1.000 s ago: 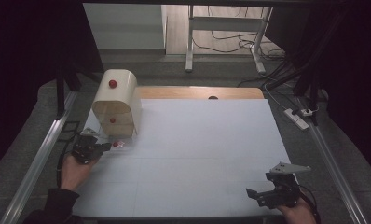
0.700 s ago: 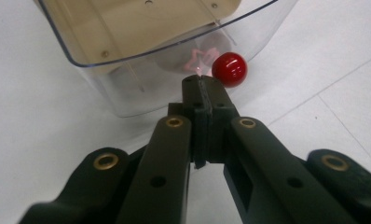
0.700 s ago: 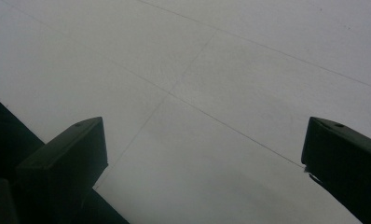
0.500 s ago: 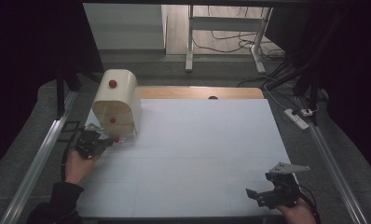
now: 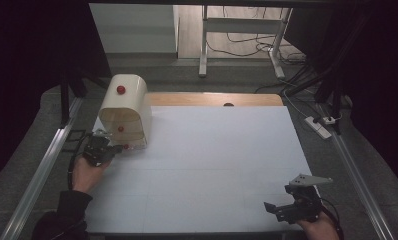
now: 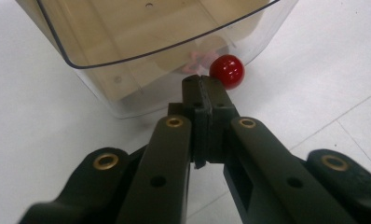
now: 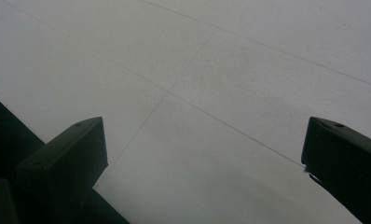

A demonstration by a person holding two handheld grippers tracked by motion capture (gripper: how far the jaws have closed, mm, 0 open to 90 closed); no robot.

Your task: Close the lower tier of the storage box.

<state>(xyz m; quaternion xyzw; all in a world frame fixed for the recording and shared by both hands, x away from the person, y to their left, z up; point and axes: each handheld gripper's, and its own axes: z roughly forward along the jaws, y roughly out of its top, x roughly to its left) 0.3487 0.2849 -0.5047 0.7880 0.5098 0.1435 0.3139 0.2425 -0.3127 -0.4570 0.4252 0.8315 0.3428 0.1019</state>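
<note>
A cream box [image 5: 132, 95] with a clear curved front cover [image 6: 141, 42] stands at the back left of the white table [image 5: 212, 160]. One red knob [image 5: 120, 89] sits on its top and another [image 5: 120, 128] on its front. A third red knob [image 6: 226, 71] is at the cover's lower edge, near the table. My left gripper [image 6: 203, 83] is shut with nothing between its jaws, its tips just short of that low knob. In the high view my left gripper [image 5: 116, 148] is at the box's front. My right gripper [image 5: 276, 209] rests open at the front right over bare table, and its jaws in the right gripper [image 7: 202, 154] view stand wide apart.
A wooden strip [image 5: 212, 99] runs along the table's back edge. Metal rails flank the table at the left [image 5: 42, 170] and the right [image 5: 357, 175]. A power strip [image 5: 319, 126] lies beyond the right rail. A metal stand [image 5: 203, 50] and cables are on the floor behind.
My left gripper has edged a little forward, closer to the box's front. The right gripper has stayed where it was.
</note>
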